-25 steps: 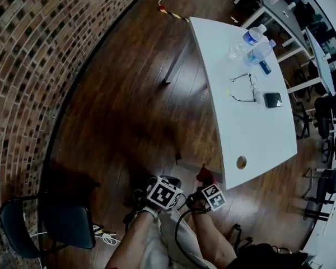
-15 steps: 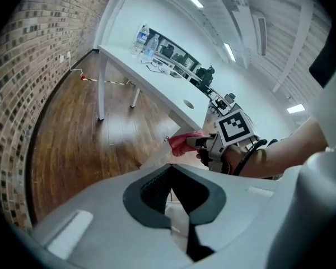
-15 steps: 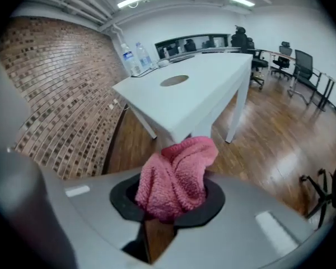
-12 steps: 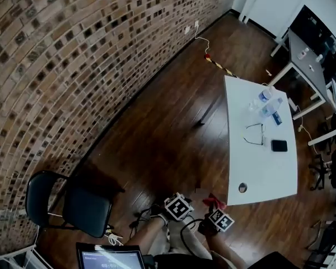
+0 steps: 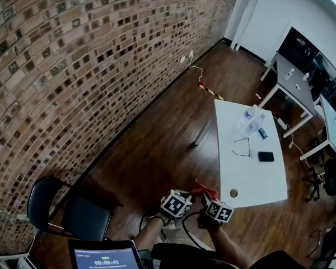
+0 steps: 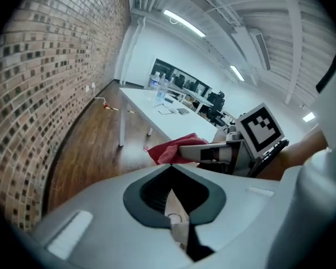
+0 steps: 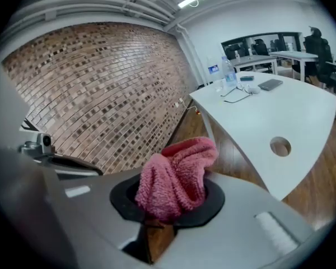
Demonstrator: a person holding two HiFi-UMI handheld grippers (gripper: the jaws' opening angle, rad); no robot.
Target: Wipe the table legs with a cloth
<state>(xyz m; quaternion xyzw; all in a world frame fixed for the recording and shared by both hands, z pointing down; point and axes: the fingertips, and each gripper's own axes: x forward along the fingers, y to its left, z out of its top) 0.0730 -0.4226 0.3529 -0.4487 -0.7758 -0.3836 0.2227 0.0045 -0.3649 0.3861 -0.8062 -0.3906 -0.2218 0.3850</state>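
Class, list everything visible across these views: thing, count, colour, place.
Table: one, white, centre-right.
Bottles: two, clear, table's far end.
Glasses: one pair, dark, mid-table.
Phone: one, black, beside the glasses.
Chair: one, black, by the brick wall.
Further desks: two, pale, far right.
Screen: one, dark-framed, bottom edge.
Cloth: one, red, pinched in the right gripper.
Left gripper: one, grey, jaws together, empty.
Right gripper: one, grey, shut on the cloth.

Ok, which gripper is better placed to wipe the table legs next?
Right. The right gripper has the pink cloth bunched between its fingers and sits closer to the white table at its near corner. The left gripper has its fingers together with nothing in them.
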